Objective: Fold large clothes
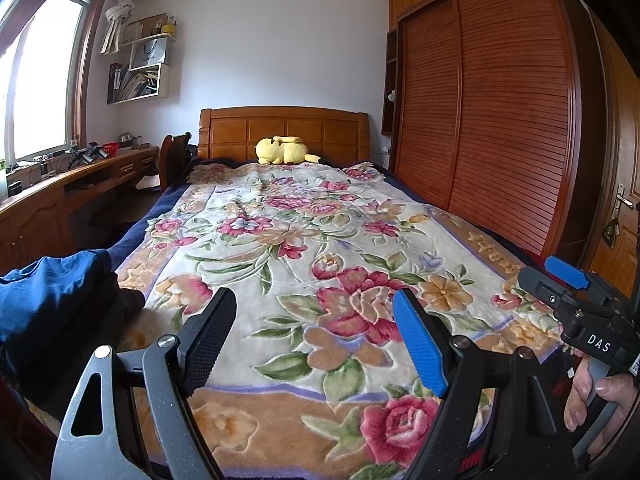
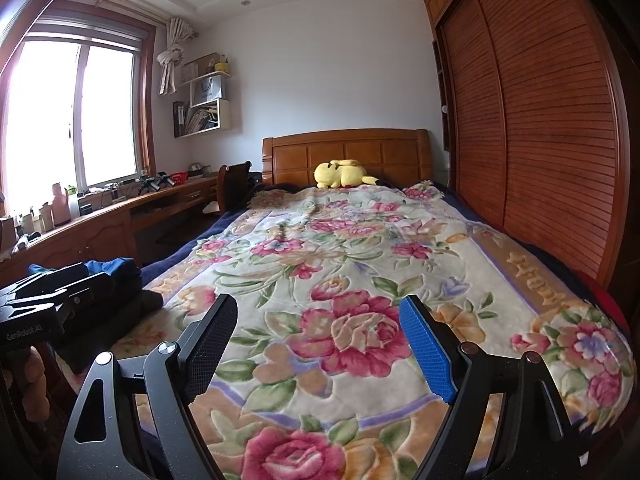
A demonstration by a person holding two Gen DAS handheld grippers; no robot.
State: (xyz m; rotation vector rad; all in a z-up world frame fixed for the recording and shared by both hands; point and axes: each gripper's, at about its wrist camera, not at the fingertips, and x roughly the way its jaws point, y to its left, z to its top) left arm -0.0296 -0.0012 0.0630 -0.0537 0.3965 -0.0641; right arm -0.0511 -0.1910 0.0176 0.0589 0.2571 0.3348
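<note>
Two grippers, both spread wide, empty, poised above foot of floral blanket (image 1: 304,216).

Left wrist view: left gripper (image 1: 316,336) over blanket's big rose, nothing between pads. Clothes pile (image 1: 52,292), blue over dark, at blanket's left edge — likely staged within reach for folding. Right gripper (image 1: 560,280) hovering at blanket's right edge.

Right wrist view: right gripper (image 2: 320,340) wide, over same rose. Clothes pile (image 2: 116,280) off blanket's left border, untouched. Blanket middle bare, probably kept as folding surface.

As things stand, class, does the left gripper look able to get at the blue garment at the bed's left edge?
Probably yes. The left gripper is open and empty over the floral blanket, and the blue garment lies just to its left on dark clothes, with nothing between them.
</note>
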